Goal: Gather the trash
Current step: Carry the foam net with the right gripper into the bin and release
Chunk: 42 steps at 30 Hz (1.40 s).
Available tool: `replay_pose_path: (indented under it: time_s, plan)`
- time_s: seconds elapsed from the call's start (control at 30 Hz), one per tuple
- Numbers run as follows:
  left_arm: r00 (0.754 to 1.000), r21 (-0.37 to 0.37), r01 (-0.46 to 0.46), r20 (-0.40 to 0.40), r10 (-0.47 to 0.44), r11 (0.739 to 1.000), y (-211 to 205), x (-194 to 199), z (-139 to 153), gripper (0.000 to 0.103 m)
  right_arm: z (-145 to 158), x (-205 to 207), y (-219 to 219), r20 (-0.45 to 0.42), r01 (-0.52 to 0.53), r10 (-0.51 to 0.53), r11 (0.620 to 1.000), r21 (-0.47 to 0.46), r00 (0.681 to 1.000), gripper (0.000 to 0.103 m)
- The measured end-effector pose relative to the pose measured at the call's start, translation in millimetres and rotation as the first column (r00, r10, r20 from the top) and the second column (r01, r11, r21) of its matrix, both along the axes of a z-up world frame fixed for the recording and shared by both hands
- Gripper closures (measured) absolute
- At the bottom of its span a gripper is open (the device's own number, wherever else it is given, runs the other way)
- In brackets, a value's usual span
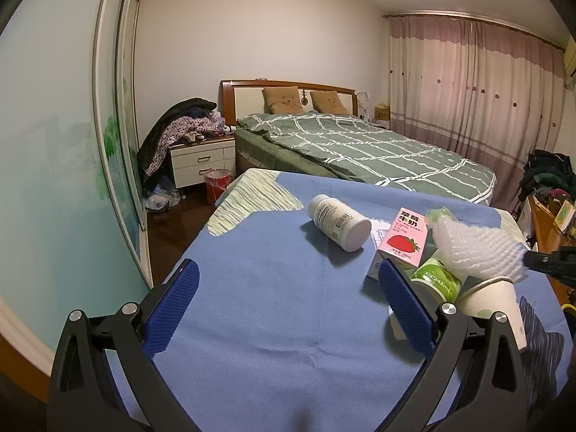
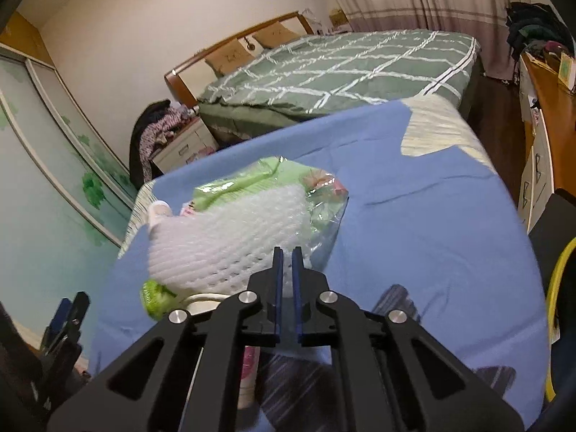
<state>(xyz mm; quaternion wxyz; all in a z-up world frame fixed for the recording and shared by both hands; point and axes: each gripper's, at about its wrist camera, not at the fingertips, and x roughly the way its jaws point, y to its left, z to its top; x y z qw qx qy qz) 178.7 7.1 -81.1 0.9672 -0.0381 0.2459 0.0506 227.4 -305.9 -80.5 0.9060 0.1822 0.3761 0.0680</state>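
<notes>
On the blue cloth [image 1: 259, 288] lie a white pill bottle [image 1: 338, 226] on its side, a pink strawberry milk carton [image 1: 399, 244], a green can [image 1: 437, 282] and a white paper cup [image 1: 493, 298]. A white foam net [image 1: 475, 248] hangs over the cup, with a green plastic wrapper [image 1: 441, 212] behind it. My right gripper [image 1: 526, 261] comes in from the right and is shut on the net's end. In the right wrist view its jaws [image 2: 287, 255] pinch the foam net [image 2: 230, 237], in front of the wrapper [image 2: 252, 180]. My left gripper [image 1: 288, 264] stands open over bare cloth, left of the carton.
A bed with a green checked cover [image 1: 360, 144] stands behind the table. A nightstand [image 1: 201, 160] piled with clothes and a red bucket [image 1: 217, 183] are at the back left. A wooden desk [image 2: 547, 108] runs along the right. A sliding wardrobe [image 1: 54, 144] fills the left.
</notes>
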Motion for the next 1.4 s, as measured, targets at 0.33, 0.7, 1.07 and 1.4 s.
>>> replay_pose_path:
  time_s: [0.33, 0.7, 1.07, 1.4]
  plan:
    - [1.0, 0.003, 0.001, -0.001, -0.001, 1.0, 1, -1, 0, 0.005, 46, -64, -23, 0.16, 0.058, -0.057, 0.998, -0.001, 0.985, 0.098]
    - [1.0, 0.004, 0.01, 0.006, -0.01, 1.0, -1, -5, 1, 0.005, 71, -131, -62, 0.242, 0.153, -0.138, 0.987, -0.042, 0.96, 0.098]
    - [0.995, -0.018, 0.1, 0.0, -0.1, 0.995, -23, -15, 10, 0.005, 78, -185, -104, 0.266, 0.273, -0.239, 0.957, -0.099, 0.934, 0.098]
    - [0.976, -0.047, 0.219, -0.01, -0.22, 0.975, -72, -28, 19, 0.005, 52, -209, -165, 0.214, 0.424, -0.393, 0.898, -0.122, 0.894, 0.098]
